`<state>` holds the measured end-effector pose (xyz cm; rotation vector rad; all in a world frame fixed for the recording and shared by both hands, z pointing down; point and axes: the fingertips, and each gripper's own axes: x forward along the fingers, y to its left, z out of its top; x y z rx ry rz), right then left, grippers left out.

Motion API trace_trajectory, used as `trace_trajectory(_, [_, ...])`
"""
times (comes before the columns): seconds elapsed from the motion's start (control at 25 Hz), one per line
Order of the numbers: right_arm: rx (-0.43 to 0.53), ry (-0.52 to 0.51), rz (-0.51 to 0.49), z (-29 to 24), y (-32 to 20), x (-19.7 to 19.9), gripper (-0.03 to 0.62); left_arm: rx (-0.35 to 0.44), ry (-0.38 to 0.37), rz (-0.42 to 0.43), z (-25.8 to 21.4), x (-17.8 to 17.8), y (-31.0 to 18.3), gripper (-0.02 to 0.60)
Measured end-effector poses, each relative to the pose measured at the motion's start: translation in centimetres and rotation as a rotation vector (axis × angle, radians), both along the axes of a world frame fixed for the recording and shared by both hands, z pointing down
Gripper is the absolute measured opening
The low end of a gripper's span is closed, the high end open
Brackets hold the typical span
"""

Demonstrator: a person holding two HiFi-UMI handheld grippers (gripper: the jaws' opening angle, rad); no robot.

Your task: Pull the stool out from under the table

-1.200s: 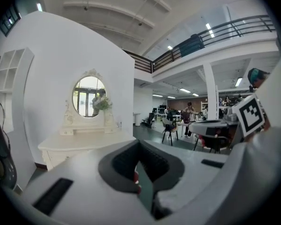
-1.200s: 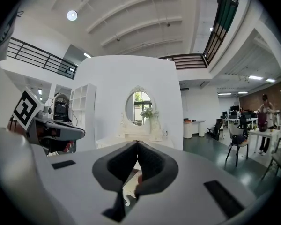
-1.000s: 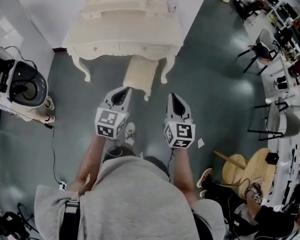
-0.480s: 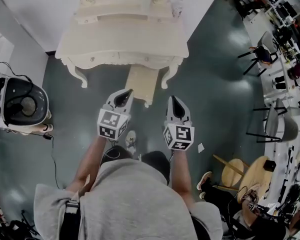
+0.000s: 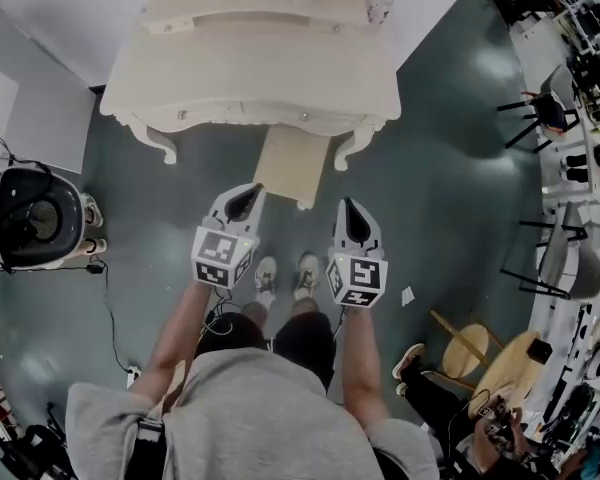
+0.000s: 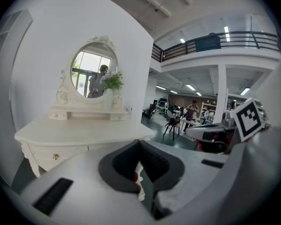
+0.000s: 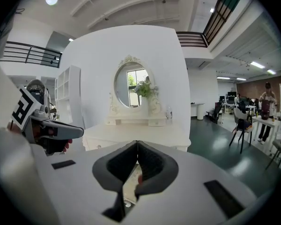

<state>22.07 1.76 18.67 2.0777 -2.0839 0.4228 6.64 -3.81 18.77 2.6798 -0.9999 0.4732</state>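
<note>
The stool sits tucked under the front edge of the cream desk, between its two curved front legs. The near part of its pale seat pokes out past that edge and the rest is hidden beneath the top. The person stands square to it, shoes on the dark floor just short of the seat. Both arms are held forward, one to each side of the stool's near end, which looks to me like a line-up for taking the seat from both sides at once. The left tongs are closed tight with nothing between them, and the right tongs are the same, pressed together and empty. Neither touches the stool; the left tips hang near its near left corner, the right ones further off to the right. I'd judge the pull hasn't begun: the tongs would have to open before they could grip the seat edge. An oval mirror stands at the desk's back edge, well clear of all this.
</note>
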Motion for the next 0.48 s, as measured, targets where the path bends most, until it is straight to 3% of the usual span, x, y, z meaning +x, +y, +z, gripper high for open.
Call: trace_trajectory(0.48, [-0.140,-0.063,-0.029,16.9,-8.9,2.8,0.014,-0.117,-0.040,-0.080,16.5,2.1,-8.8,0.001])
